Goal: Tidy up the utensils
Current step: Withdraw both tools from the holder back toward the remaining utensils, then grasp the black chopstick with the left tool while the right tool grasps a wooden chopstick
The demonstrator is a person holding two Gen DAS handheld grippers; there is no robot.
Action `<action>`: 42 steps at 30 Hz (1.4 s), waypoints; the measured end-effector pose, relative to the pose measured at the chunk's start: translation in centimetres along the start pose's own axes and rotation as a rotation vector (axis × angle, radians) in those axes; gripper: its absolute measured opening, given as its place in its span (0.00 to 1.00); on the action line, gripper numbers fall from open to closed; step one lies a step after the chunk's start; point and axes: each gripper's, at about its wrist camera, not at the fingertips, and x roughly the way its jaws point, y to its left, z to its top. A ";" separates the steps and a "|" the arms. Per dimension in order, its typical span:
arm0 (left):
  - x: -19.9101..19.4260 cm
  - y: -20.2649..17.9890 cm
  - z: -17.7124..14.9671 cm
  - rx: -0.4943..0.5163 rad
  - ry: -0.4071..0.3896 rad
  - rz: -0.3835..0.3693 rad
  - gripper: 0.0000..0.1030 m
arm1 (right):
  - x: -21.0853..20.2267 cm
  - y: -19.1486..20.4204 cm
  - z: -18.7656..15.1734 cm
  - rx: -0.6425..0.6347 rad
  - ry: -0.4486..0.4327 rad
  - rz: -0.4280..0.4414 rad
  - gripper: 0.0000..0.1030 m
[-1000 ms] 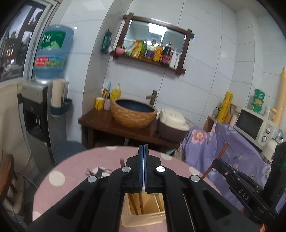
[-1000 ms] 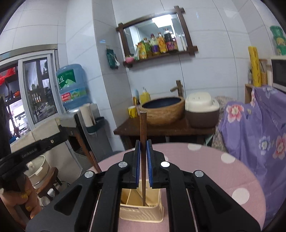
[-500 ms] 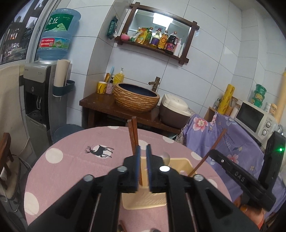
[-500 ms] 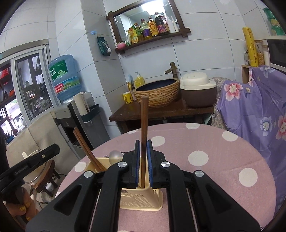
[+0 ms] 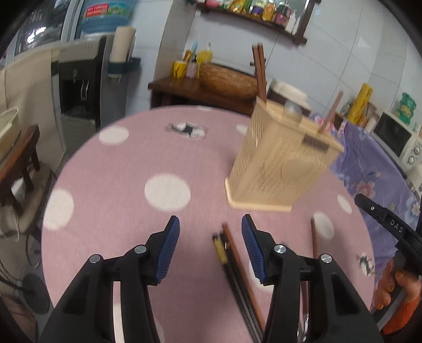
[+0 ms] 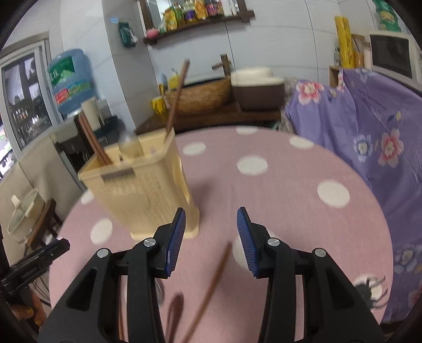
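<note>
Beside perforated beige holder (image 5: 279,163) (boxy): slender wooden chopsticks (image 5: 238,266)

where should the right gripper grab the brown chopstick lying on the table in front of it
Grip the chopstick mid-shaft, coming from above with the pads either side of it. It is thin and lies flat on the tablecloth, slanted between the right gripper's opening jaws.

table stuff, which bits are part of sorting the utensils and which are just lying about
Part of the job:
- beige utensil holder, with chopsticks and a spoon standing in it
- loose chopsticks on the table
- single chopstick lying by the right hand-held gripper
- left hand-held gripper, jaws opening over the loose chopsticks

Just lying about:
- water dispenser
- woven basin
- microwave
- shelf bottles
</note>
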 end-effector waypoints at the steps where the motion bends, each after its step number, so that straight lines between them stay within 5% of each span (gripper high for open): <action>1: 0.2 0.0 -0.7 0.004 0.019 -0.005 0.44 | 0.1 -0.2 -1.0 0.008 0.018 -0.003 0.40; 10: 1.6 -1.9 -5.1 0.076 0.124 -0.012 0.37 | -0.3 -1.4 -7.0 0.052 0.091 -0.004 0.41; 20: 2.6 -3.3 -6.7 0.200 0.111 0.122 0.36 | -1.2 -0.5 -7.3 0.031 0.083 0.011 0.45; 32: 1.6 -0.8 -5.0 0.082 0.093 0.086 0.36 | 1.9 -0.5 -5.9 0.060 0.182 -0.011 0.45; 42: 2.5 -0.6 -4.8 0.052 0.106 0.094 0.36 | 7.1 1.8 -4.7 0.004 0.267 -0.109 0.32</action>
